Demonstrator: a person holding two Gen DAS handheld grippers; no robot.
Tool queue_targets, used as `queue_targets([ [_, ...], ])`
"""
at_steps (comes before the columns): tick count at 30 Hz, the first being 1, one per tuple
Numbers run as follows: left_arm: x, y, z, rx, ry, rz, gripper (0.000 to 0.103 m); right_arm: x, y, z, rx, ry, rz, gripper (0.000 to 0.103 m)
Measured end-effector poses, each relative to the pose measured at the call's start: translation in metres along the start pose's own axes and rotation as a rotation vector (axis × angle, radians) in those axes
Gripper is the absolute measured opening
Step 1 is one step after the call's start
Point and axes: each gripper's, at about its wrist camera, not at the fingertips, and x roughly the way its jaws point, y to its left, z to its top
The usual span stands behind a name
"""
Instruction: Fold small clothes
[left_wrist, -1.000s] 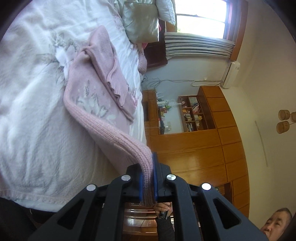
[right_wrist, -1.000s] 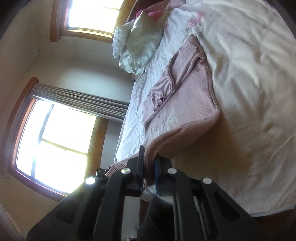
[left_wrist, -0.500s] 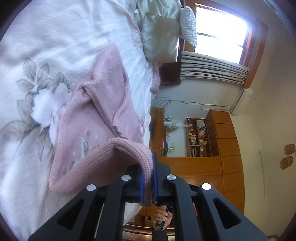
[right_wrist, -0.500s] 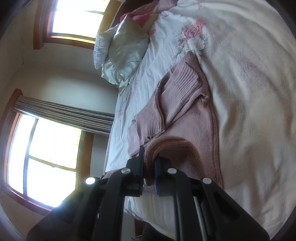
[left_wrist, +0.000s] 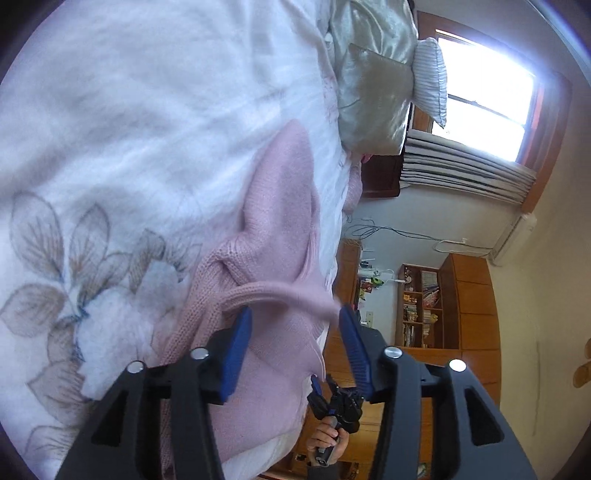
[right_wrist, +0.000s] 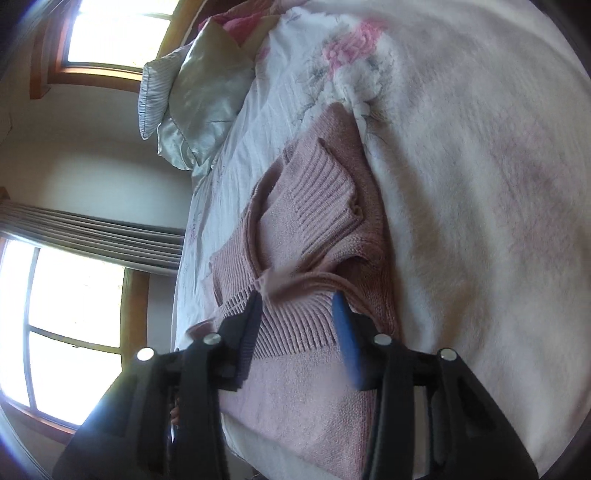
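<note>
A bedroom with bright windows; the white flowered bedspread (right_wrist: 480, 184) fills the upper right of the right wrist view. The pink knit sweater (right_wrist: 317, 221) lies folded on it at centre frame. Both the left gripper (left_wrist: 291, 325) and right gripper (right_wrist: 297, 310) have their jaws spread apart, empty, just over the hem fold. The fold looks laid; next probably smoothing or another fold. The hem edge is blurred, and the sweater's near part is hidden behind the grippers.

the sweater (right_wrist: 314, 229) is laid on the bedspread (right_wrist: 480, 184) near its edge; the pillows (right_wrist: 199, 99) are set beyond it.
</note>
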Motion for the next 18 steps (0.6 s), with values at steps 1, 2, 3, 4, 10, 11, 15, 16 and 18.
queue_targets([
  [1,-0.003,-0.008,0.000,0.046,0.006,0.030,0.058,-0.004,0.005,0.001,-0.025,-0.001,-0.006,0.041],
  [2,-0.004,-0.016,0.001,0.100,0.011,0.072,0.059,-0.007,0.010,0.002,-0.056,-0.002,-0.023,0.041],
  [3,-0.004,-0.025,0.002,0.161,0.017,0.117,0.061,-0.009,0.015,0.002,-0.093,-0.004,-0.049,0.041],
  [4,-0.003,-0.033,0.003,0.212,0.027,0.155,0.063,-0.010,0.021,0.001,-0.136,-0.002,-0.080,0.041],
  [10,0.028,-0.064,0.001,0.448,0.115,0.388,0.068,0.011,0.030,-0.004,-0.305,0.041,-0.237,0.041],
  [11,0.034,-0.068,0.000,0.478,0.127,0.421,0.068,0.016,0.028,-0.004,-0.315,0.048,-0.251,0.041],
  [15,0.056,-0.074,-0.003,0.554,0.170,0.507,0.070,0.028,0.020,-0.005,-0.320,0.057,-0.270,0.041],
  [16,0.060,-0.074,-0.003,0.563,0.176,0.527,0.071,0.030,0.019,-0.004,-0.320,0.059,-0.270,0.041],
  [18,0.068,-0.073,-0.003,0.582,0.186,0.570,0.071,0.034,0.018,-0.004,-0.327,0.064,-0.279,0.041],
])
